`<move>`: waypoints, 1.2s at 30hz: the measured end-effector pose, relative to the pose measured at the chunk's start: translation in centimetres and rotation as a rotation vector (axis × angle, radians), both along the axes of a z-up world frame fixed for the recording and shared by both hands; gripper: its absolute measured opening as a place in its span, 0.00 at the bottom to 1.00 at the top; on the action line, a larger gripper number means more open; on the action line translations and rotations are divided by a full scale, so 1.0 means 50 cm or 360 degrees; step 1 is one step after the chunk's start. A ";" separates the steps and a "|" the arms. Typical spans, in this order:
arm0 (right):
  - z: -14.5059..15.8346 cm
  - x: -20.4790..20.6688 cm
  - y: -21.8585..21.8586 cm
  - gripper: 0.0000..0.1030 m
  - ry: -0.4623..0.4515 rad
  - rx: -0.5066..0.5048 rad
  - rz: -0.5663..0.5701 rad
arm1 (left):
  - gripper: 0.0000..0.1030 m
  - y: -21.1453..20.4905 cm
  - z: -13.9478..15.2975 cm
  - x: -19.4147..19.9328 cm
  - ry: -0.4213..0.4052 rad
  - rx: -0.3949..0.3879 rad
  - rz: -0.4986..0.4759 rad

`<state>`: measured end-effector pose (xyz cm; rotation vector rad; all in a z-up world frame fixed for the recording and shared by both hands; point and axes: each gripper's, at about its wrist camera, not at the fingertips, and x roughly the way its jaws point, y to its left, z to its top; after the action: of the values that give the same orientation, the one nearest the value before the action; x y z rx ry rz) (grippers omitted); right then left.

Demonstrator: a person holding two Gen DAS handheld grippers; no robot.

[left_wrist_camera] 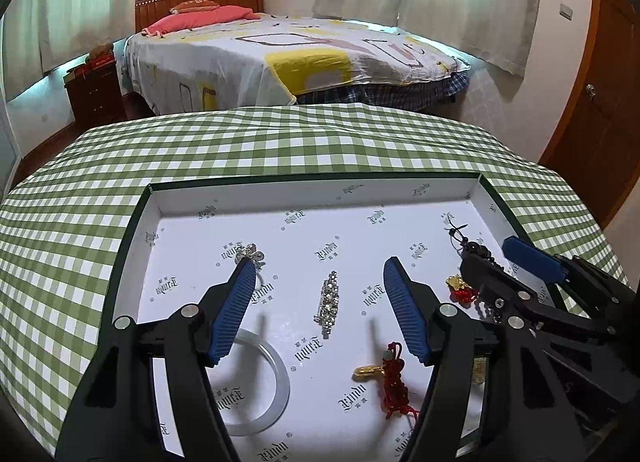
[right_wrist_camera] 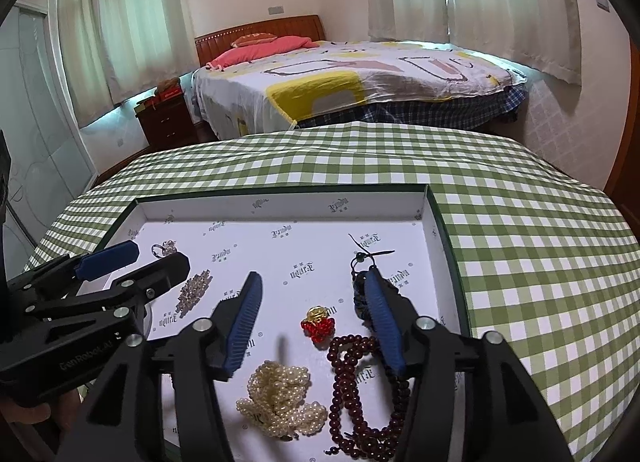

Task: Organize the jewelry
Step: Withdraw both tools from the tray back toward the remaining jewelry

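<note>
You hold both tongs over a shallow white tray (left_wrist_camera: 280, 192) that sits on a tabletop (left_wrist_camera: 280, 134) covered in green checked cloth. The left tongs (left_wrist_camera: 320, 274) stand apart with nothing between them, hovering above a rhinestone brooch (left_wrist_camera: 329, 302); the right tongs (right_wrist_camera: 314, 282) also stand apart and empty, above a small red bead charm with a gold top (right_wrist_camera: 317, 322). The jewelry all lies inside the tray: a clear bangle (left_wrist_camera: 260, 378) and a sparkly ring (left_wrist_camera: 250, 254) near the left edge, a red knotted cord with a gold piece (left_wrist_camera: 388, 374), a heap of pearls (right_wrist_camera: 280, 398), a loop of dark red beads (right_wrist_camera: 356, 382), and a dark beaded bracelet with a black cord (right_wrist_camera: 362, 262) toward the right wall. To do this step well, you should probably pick one piece at a time, lower the tongs so both pads straddle it, and close gently, since the beads and pearls look likely to slip or trail. The right finger hides most of the dark bracelet, the bangle's near left side sits behind the left tongs, and the beads' near end is cut off by the frame edge. The printed lettering on the tray lining is too small to read.
</note>
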<state>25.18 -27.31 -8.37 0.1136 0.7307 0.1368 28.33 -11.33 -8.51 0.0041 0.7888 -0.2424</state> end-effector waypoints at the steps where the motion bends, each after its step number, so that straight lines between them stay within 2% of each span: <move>1: 0.001 0.000 -0.001 0.55 -0.0003 0.0001 -0.0005 | 0.65 0.000 -0.001 0.000 0.0001 0.0006 0.0002; 7: 0.005 -0.006 -0.008 0.62 -0.0014 -0.0001 -0.0022 | 0.71 0.006 0.001 -0.006 -0.0021 0.0028 0.0017; 20: 0.029 -0.038 -0.017 0.66 -0.0054 0.0009 -0.0061 | 0.81 0.052 0.037 -0.053 -0.0115 0.0065 0.0095; 36: 0.058 -0.118 -0.009 0.66 -0.0094 -0.0006 -0.0085 | 0.81 0.144 0.096 -0.157 -0.0217 0.0014 0.0203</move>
<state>19.26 -27.74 -5.48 0.1246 0.6683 0.0876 20.48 -4.12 -3.69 -0.0212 0.6515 -0.1166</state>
